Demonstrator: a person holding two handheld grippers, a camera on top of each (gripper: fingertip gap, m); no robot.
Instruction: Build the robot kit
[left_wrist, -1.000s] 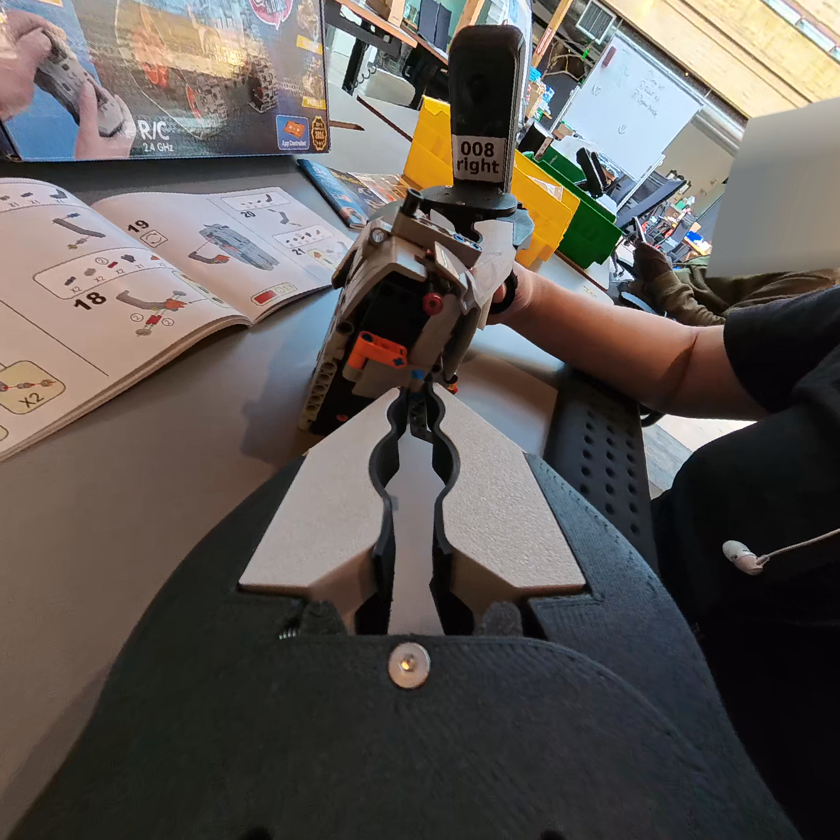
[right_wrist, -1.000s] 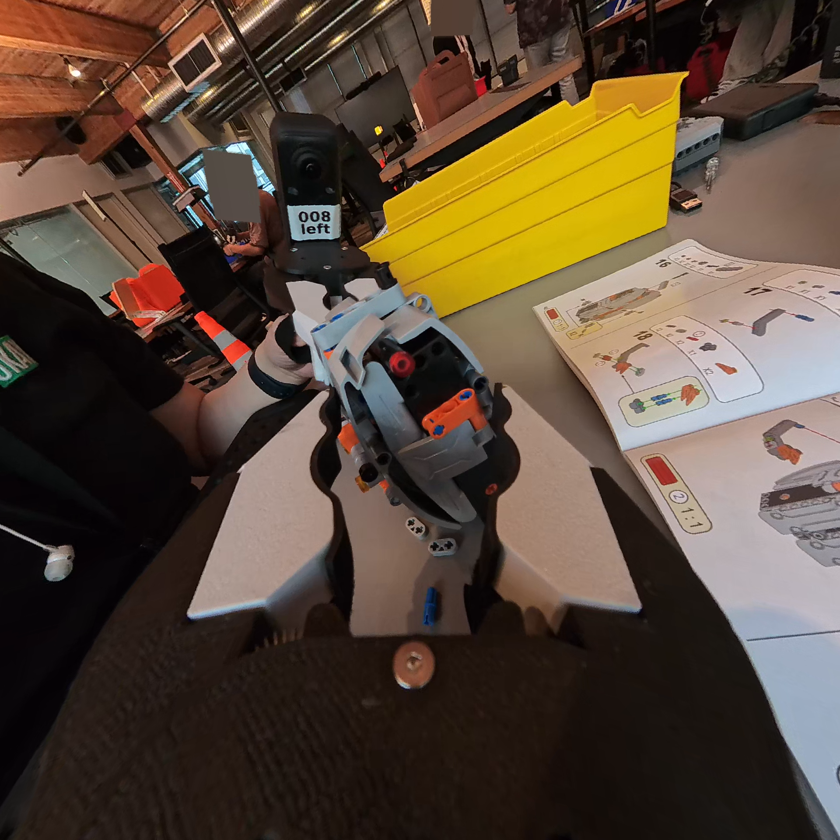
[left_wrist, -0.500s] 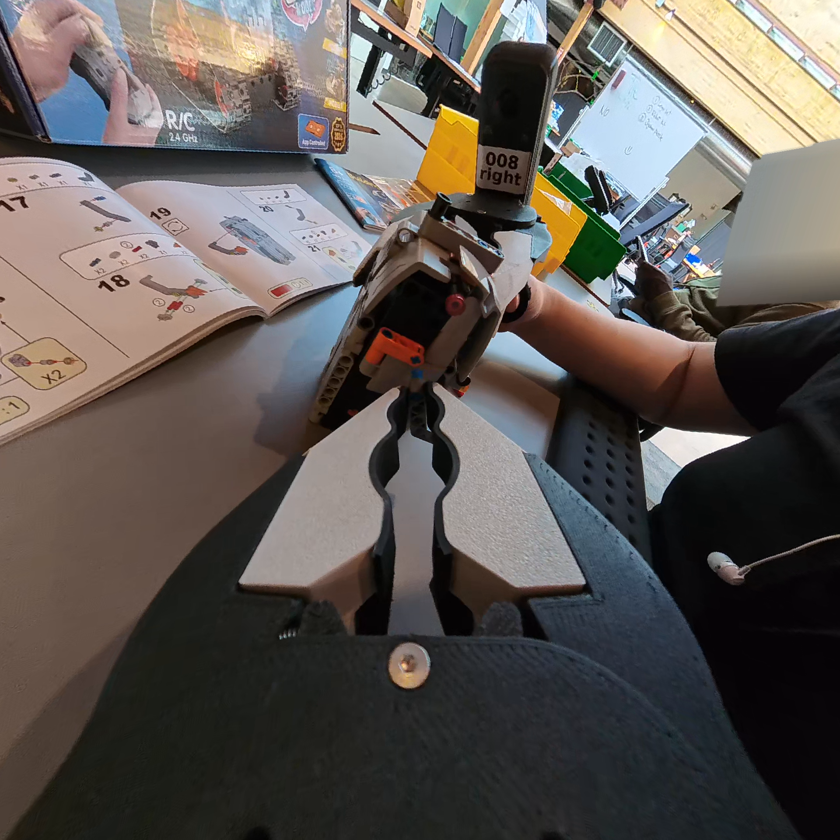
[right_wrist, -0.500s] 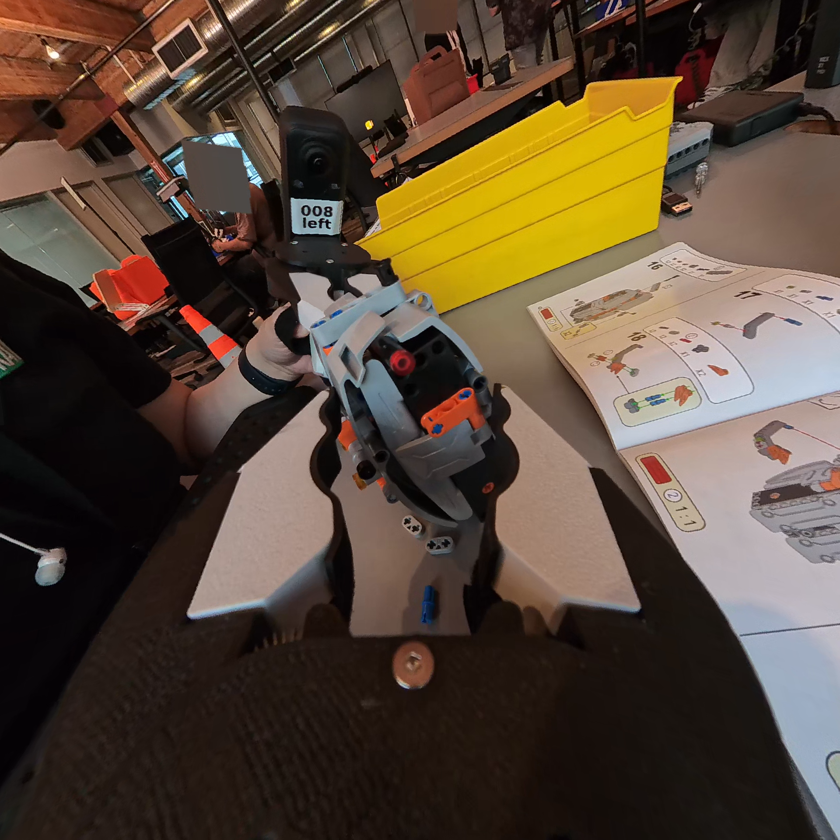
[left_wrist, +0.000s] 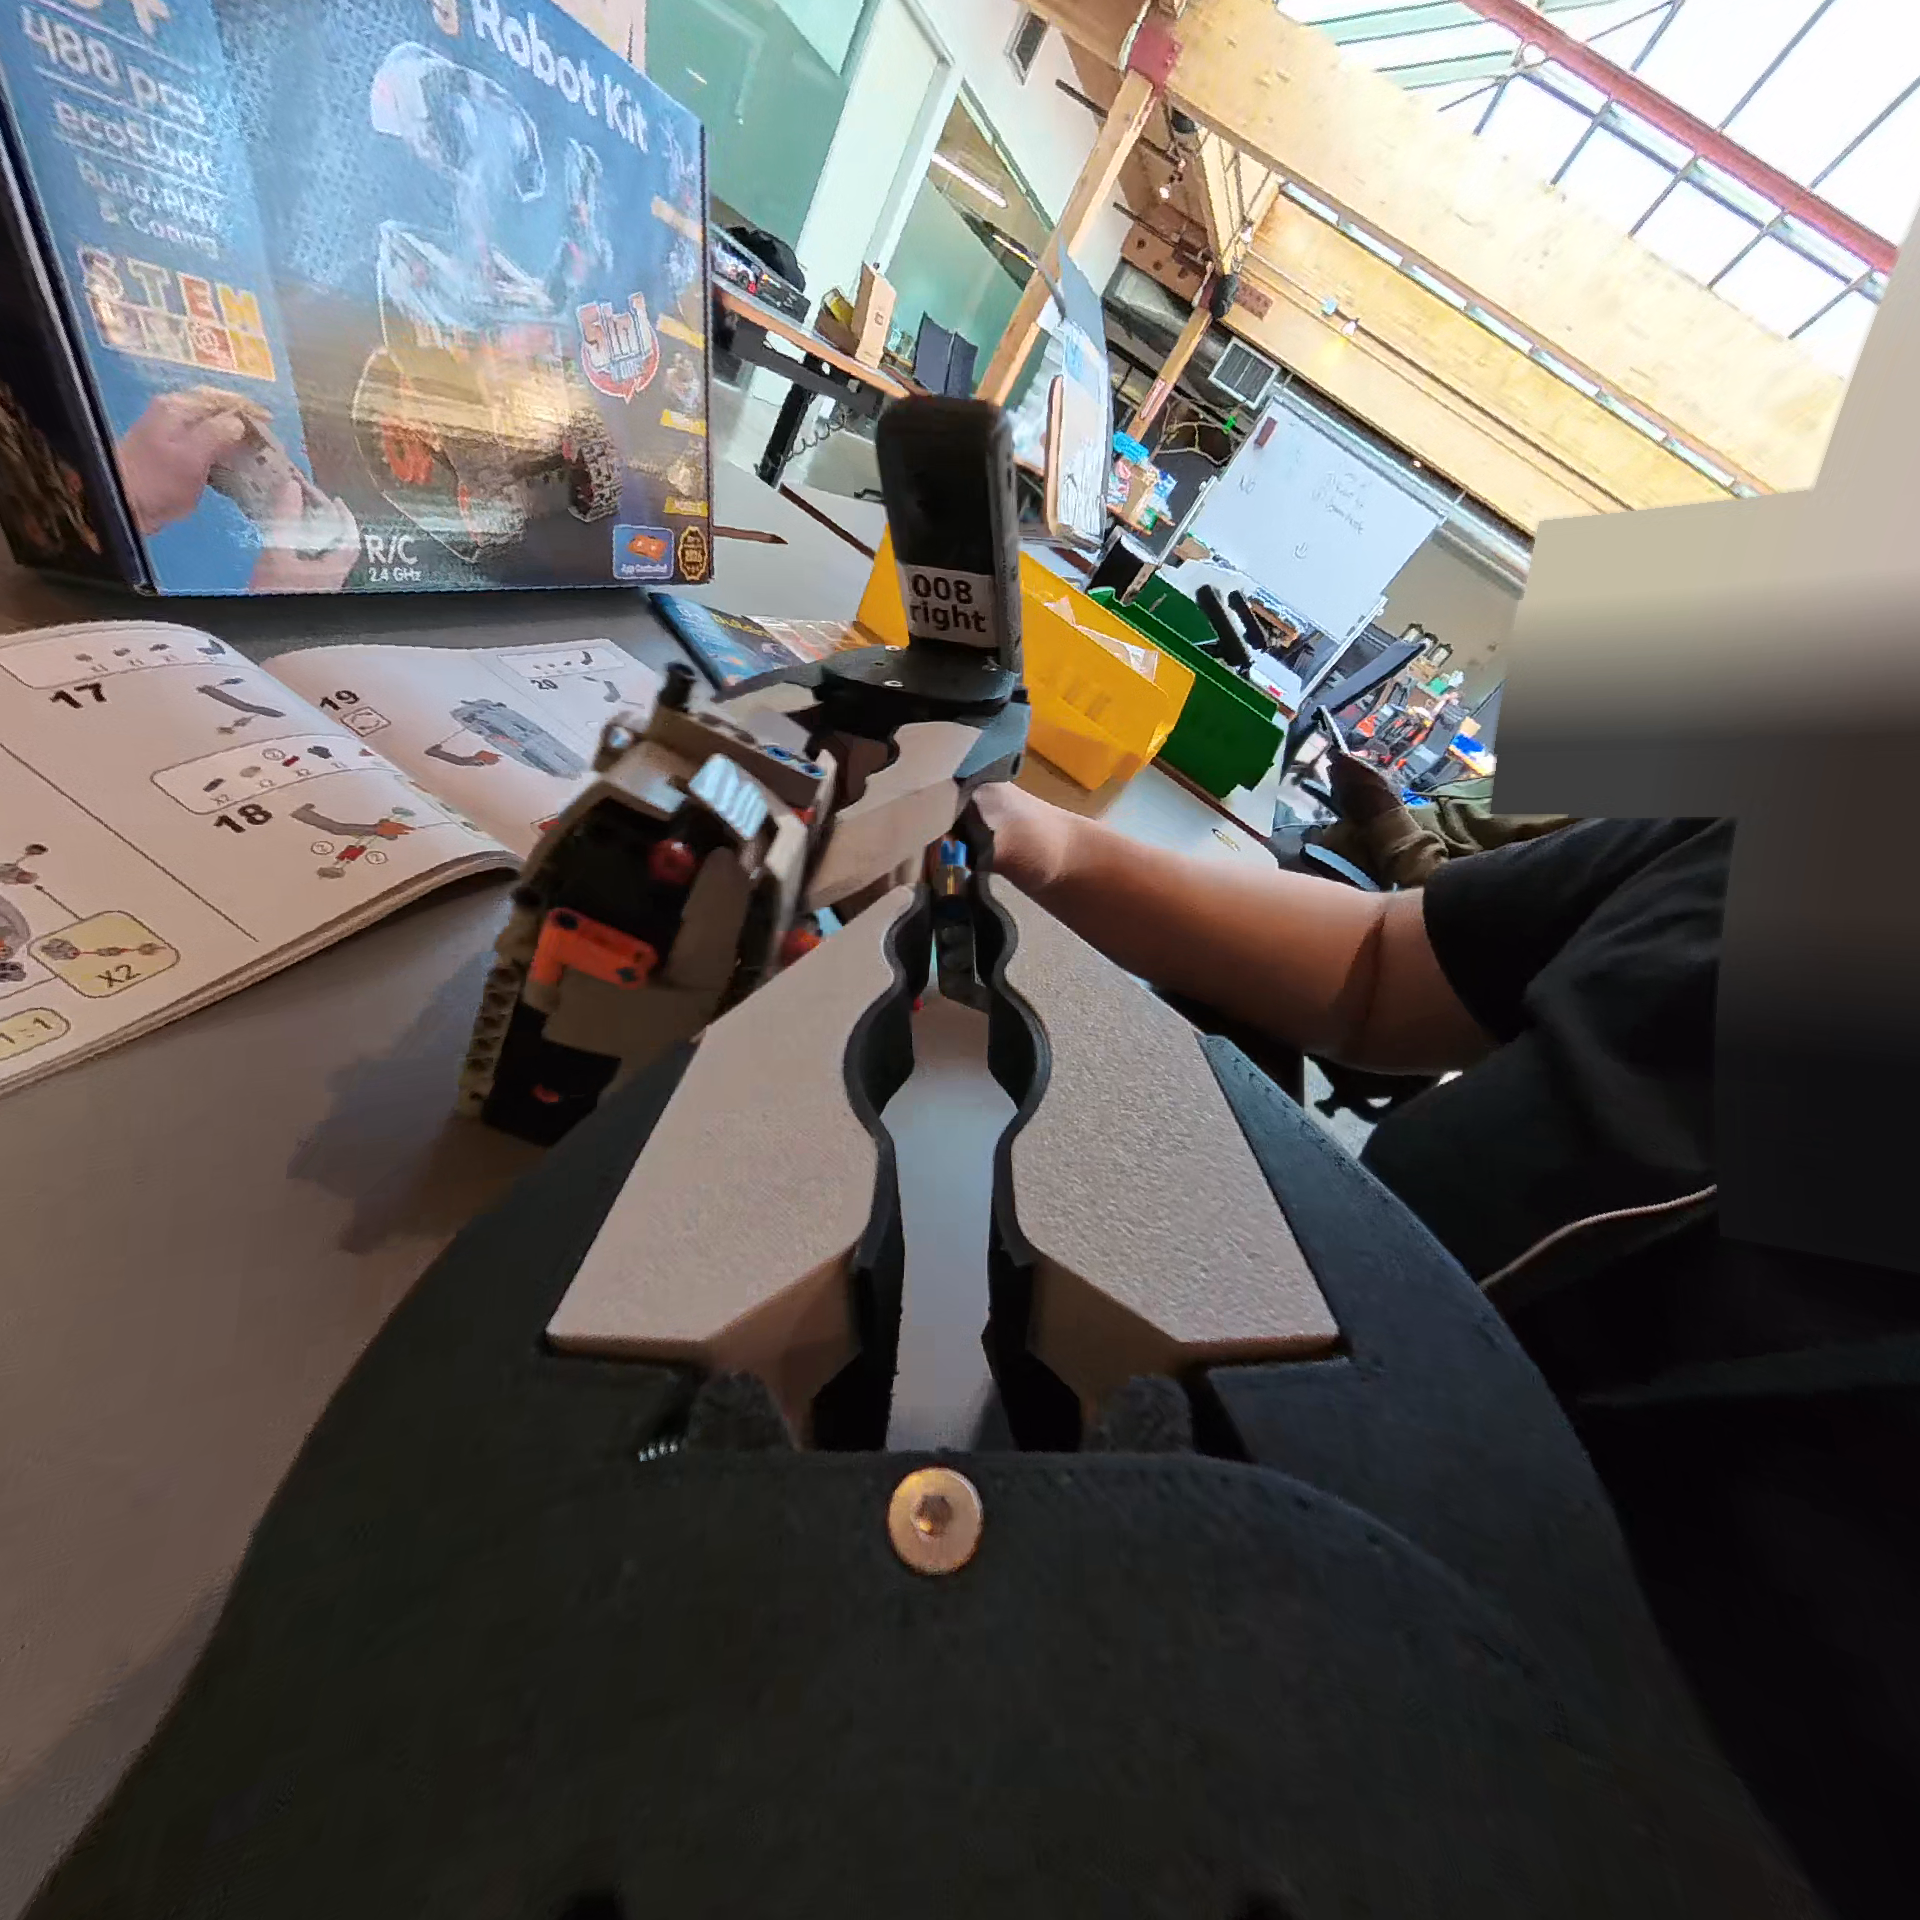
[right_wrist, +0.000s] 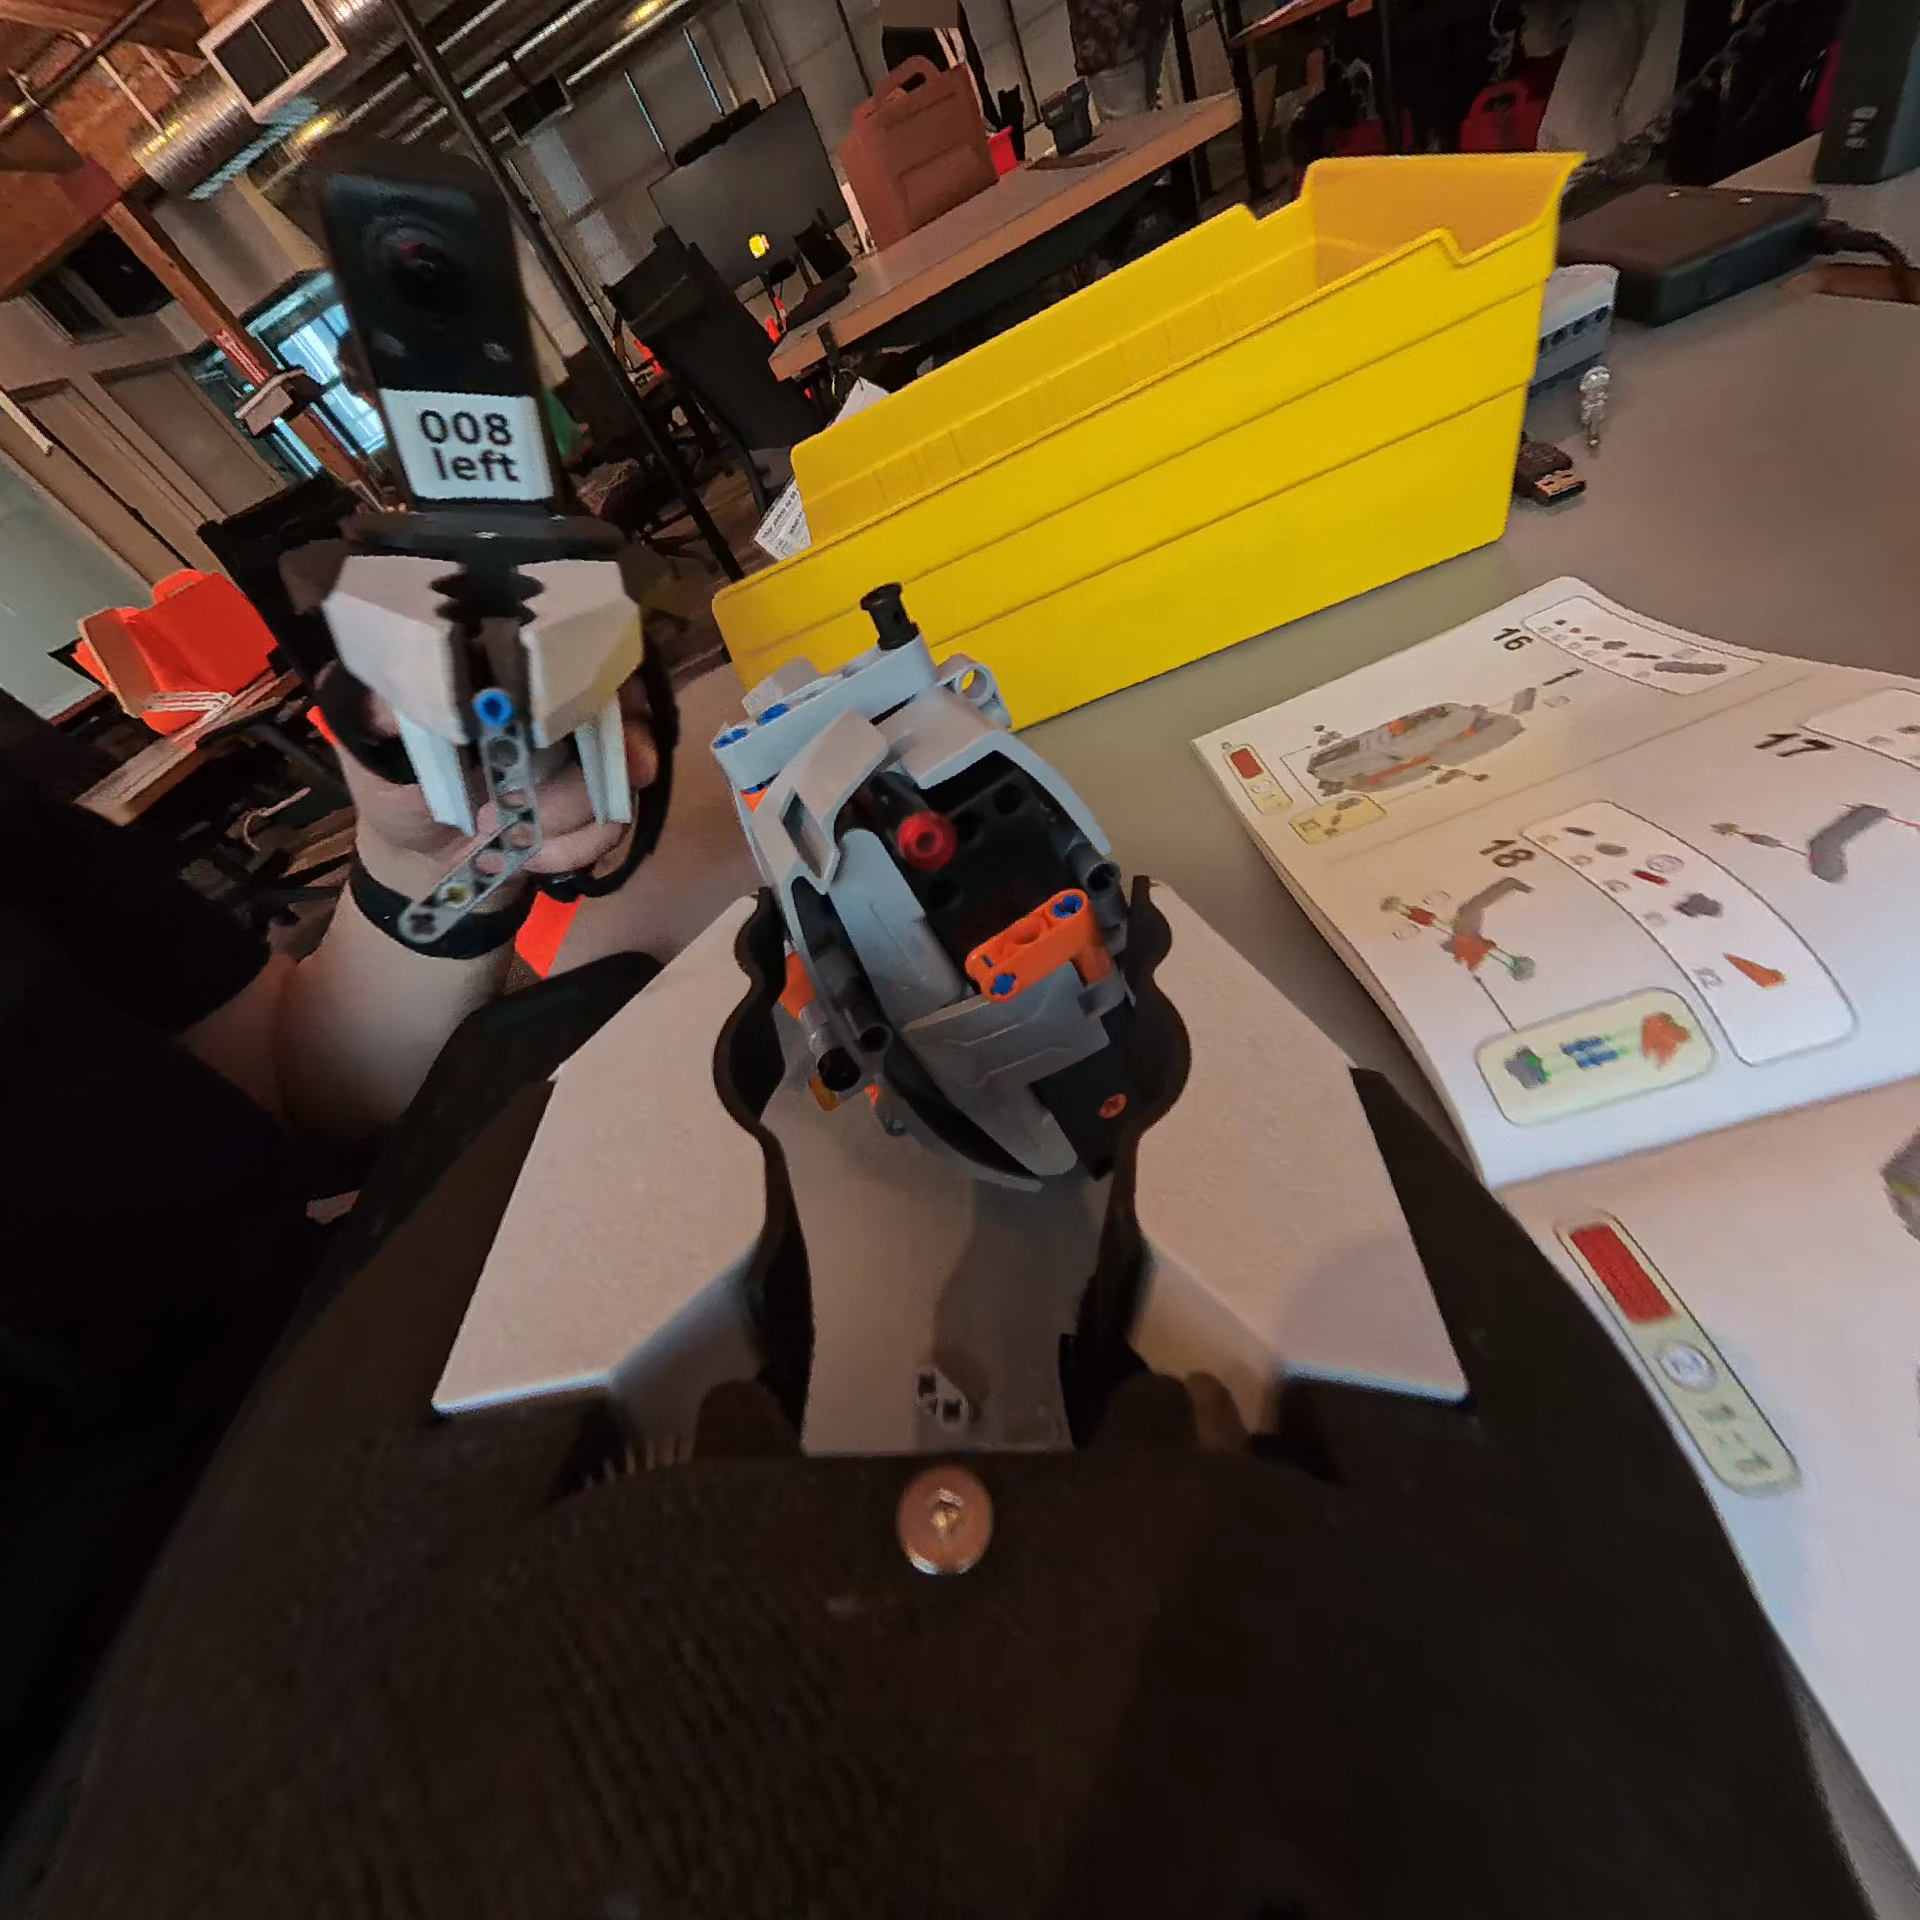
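A grey, black and orange brick-built model (right_wrist: 935, 935) stands tilted on the grey table (right_wrist: 1714, 436). My right gripper (right_wrist: 945, 914) is shut on its lower part, with a finger on each side. The model also shows in the left wrist view (left_wrist: 644, 914), left of my left gripper (left_wrist: 951, 904). That gripper is shut on a thin grey angled beam (left_wrist: 954, 935) with a blue pin. In the right wrist view the left gripper (right_wrist: 499, 748) is up and to the left of the model, apart from it, and the beam (right_wrist: 488, 821) hangs down from its fingertips.
An open instruction booklet (right_wrist: 1558, 883) lies right of the model; it also shows in the left wrist view (left_wrist: 208, 790). A yellow bin (right_wrist: 1195, 488) stands behind it. A blue kit box (left_wrist: 395, 312) and a green bin (left_wrist: 1195, 686) stand farther back. A small loose piece (right_wrist: 940, 1392) lies on the table.
My left gripper has drawn away from the model, sideways and up, with the grey beam in it. The right gripper still grips the model.
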